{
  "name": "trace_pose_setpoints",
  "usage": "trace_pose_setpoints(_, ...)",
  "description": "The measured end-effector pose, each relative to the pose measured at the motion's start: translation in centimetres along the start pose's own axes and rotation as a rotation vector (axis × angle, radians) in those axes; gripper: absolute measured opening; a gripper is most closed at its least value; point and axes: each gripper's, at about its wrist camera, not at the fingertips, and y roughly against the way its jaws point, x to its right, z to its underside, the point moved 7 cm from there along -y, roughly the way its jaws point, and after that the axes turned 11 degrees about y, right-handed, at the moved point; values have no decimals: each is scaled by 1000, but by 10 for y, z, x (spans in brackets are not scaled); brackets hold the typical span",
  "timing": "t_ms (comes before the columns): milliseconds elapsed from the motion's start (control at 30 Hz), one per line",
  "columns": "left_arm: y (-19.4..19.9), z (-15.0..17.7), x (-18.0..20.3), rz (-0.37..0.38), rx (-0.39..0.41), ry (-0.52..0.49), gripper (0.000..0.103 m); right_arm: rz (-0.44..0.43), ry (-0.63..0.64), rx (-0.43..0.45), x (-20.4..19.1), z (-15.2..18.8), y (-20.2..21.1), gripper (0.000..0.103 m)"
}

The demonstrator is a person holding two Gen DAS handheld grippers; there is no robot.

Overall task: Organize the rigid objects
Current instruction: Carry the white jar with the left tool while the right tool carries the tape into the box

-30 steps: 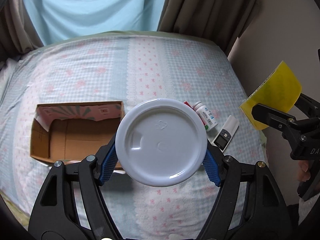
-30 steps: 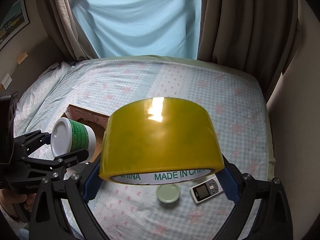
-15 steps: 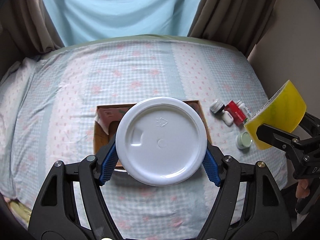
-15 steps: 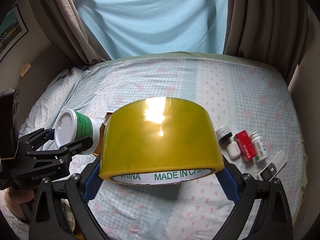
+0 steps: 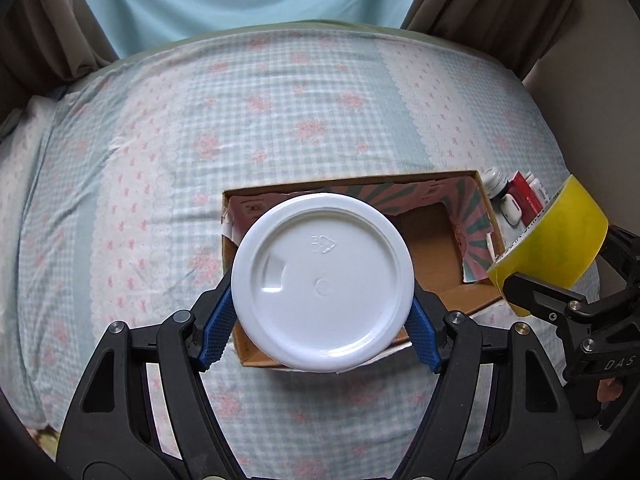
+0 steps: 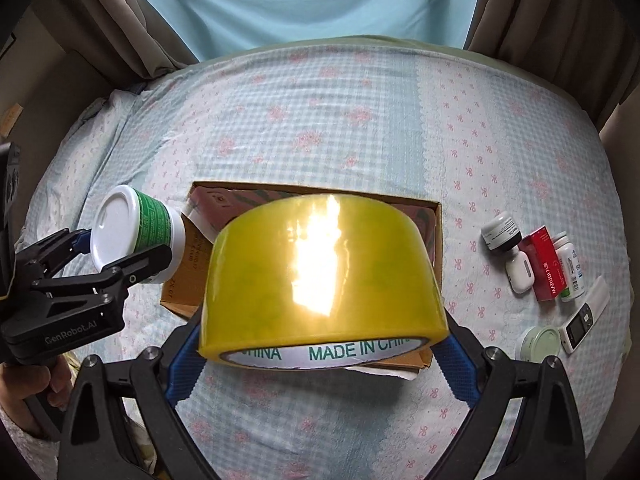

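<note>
My left gripper (image 5: 322, 328) is shut on a white-lidded tub (image 5: 322, 282) with a green label (image 6: 150, 222), held above the left part of an open cardboard box (image 5: 434, 236). My right gripper (image 6: 322, 344) is shut on a roll of yellow tape (image 6: 322, 276), held over the box's right part (image 6: 436, 240). The tape also shows in the left wrist view (image 5: 560, 236) just right of the box. The box floor that shows is bare cardboard.
The box lies on a bed with a blue checked sheet (image 6: 340, 120). Right of the box lie a small dark jar (image 6: 500, 234), a white case (image 6: 520, 276), a red box (image 6: 546, 264), a white bottle (image 6: 570, 266), a green lid (image 6: 540, 344) and a white meter (image 6: 580, 320).
Both grippers have swung left with their loads. The box has come from the left to under both grippers. The small items now lie off to the right.
</note>
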Motion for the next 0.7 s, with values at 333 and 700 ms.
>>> trace_pose_setpoints(333, -95, -10, -9, -22, -101, -12, 70, -18, 13, -257, 21, 1, -104, 97)
trace_pose_setpoints(700, -143, 6, -8, -41, -184, -38, 70, -54, 37, -416, 28, 23, -153, 97)
